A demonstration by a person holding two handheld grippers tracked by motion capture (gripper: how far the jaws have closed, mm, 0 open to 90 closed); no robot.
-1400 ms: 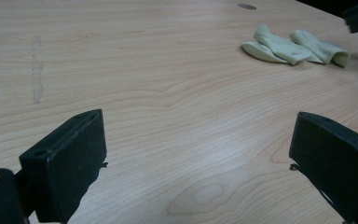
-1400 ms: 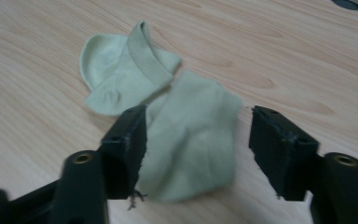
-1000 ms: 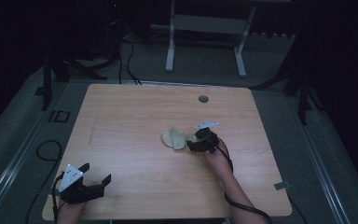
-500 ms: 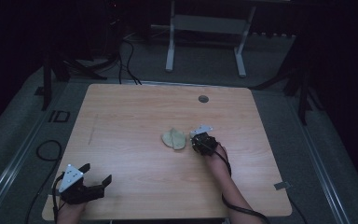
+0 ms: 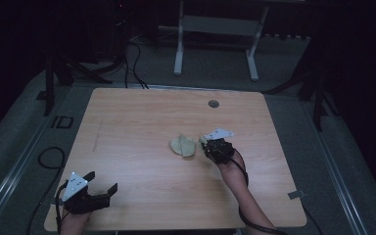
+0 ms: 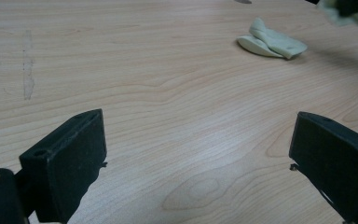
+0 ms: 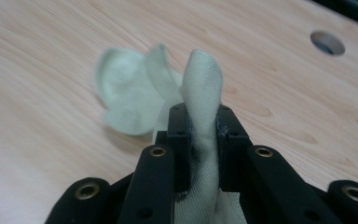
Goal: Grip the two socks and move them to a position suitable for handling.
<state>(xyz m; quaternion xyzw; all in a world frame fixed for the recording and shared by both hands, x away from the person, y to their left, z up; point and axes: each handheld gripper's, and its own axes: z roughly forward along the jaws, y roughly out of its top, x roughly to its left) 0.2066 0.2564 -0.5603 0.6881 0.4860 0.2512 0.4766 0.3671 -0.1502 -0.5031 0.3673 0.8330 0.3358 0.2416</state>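
right claw (image 7: 199, 140): clamped on a fold of a pale green sock (image 7: 202, 88); jaws have just been closing, and the fabric is pinched between them, bulging up past the tips
held sock: stands upright out of the jaws in the right gripper view, its lower part bunched under the claw; from the high view it shows as a pale bit at the claw's front (image 5: 204, 139)
second sock (image 5: 183, 146): crumpled pale green heap flat on the tabletop (image 5: 142, 122), about mid-table, just beside the right claw (image 5: 214, 147) on its left side; apart from the held one as far as I can tell, blurred in the right gripper view (image 7: 130, 100)
key relation: loose sock lies directly left of the right claw, close; long axis roughly across the table, left to right, though the crumple makes that rough
left claw (image 5: 100, 188): jaws wide apart, nothing between them, parked at the near-left corner of the tabletop
left claw to socks: well apart; in the left gripper view the loose sock (image 6: 270, 42) sits far up and to the right of its jaws
nearer hand: right, by a lot
step, judged: pickup of first sock looks done, grip secure
next, judged: either carry the held sock onto its mate or bring the left claw across to take the loose one
risk: thin fold could slip
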